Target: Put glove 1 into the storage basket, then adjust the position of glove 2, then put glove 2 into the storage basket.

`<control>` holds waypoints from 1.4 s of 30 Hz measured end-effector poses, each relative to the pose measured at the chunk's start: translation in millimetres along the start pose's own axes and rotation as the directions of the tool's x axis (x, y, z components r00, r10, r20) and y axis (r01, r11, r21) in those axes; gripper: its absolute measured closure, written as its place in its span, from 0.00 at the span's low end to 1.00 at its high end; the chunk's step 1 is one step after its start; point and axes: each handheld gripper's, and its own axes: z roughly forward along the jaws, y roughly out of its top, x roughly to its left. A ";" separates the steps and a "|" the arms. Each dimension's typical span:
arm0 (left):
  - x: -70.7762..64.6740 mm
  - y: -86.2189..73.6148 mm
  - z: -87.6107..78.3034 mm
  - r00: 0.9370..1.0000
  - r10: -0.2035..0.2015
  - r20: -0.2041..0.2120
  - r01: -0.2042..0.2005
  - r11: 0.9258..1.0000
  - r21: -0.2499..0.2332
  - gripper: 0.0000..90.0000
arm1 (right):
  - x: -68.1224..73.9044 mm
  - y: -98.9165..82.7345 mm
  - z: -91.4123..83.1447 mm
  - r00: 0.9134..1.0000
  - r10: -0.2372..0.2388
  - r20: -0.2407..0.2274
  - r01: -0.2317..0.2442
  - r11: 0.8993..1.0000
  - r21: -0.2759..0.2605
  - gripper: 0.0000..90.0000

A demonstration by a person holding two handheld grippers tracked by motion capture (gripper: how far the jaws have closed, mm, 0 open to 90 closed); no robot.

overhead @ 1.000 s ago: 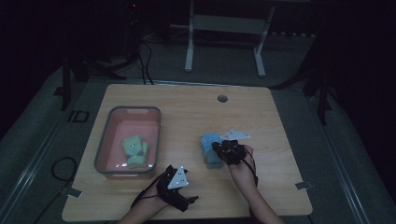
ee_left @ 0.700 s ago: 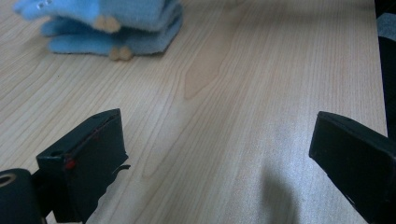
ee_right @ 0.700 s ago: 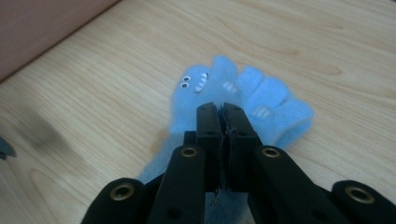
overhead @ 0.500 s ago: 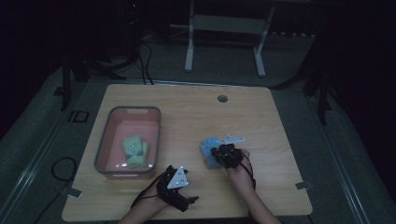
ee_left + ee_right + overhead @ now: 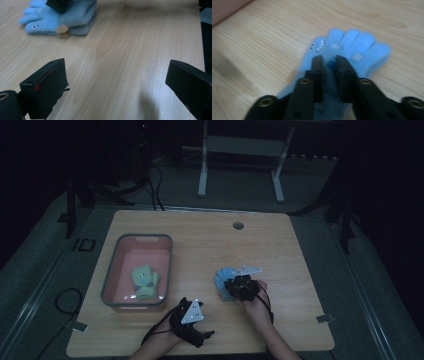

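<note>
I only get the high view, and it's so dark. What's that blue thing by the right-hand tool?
Observer: A blue fleece glove lying on the table, with little eyes and teeth stitched on it.
Operator: Is the tool gripping it?
Observer: The right gripper has a fold of the glove between its jaws, touching both. The jaws have just been opening.
Operator: And the other tool?
Observer: The left gripper is wide open over the table, with nothing between its jaws.
</note>
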 end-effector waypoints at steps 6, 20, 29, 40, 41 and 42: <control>1.1 5.7 -1.6 0.999 -0.051 0.004 0.051 0.998 0.021 0.04 | -3.3 8.2 -12.0 0.999 0.004 -0.040 -0.005 0.999 -0.044 0.43; 9.7 18.9 1.2 0.999 -0.030 -0.019 0.030 0.999 0.027 0.04 | -29.4 16.9 -36.1 0.995 -0.046 -0.088 0.037 0.994 -0.105 0.16; 15.0 39.5 10.5 1.000 0.007 -0.004 -0.007 0.999 0.042 0.04 | -46.1 20.4 -43.8 0.995 -0.033 -0.094 0.021 0.992 -0.125 0.15; 21.5 57.0 19.0 0.999 0.040 0.013 -0.040 0.999 0.036 0.04 | -51.6 27.4 -41.6 0.986 0.006 -0.167 -0.028 0.991 -0.130 0.14; 21.8 63.1 22.0 0.998 0.060 0.016 -0.060 0.998 0.028 0.04 | -51.6 27.4 -41.6 0.986 0.006 -0.167 -0.028 0.991 -0.130 0.14; 22.5 65.7 23.6 0.997 0.070 0.021 -0.071 0.997 0.027 0.04 | -54.0 30.9 -39.1 0.980 0.003 -0.198 -0.031 0.990 -0.139 0.14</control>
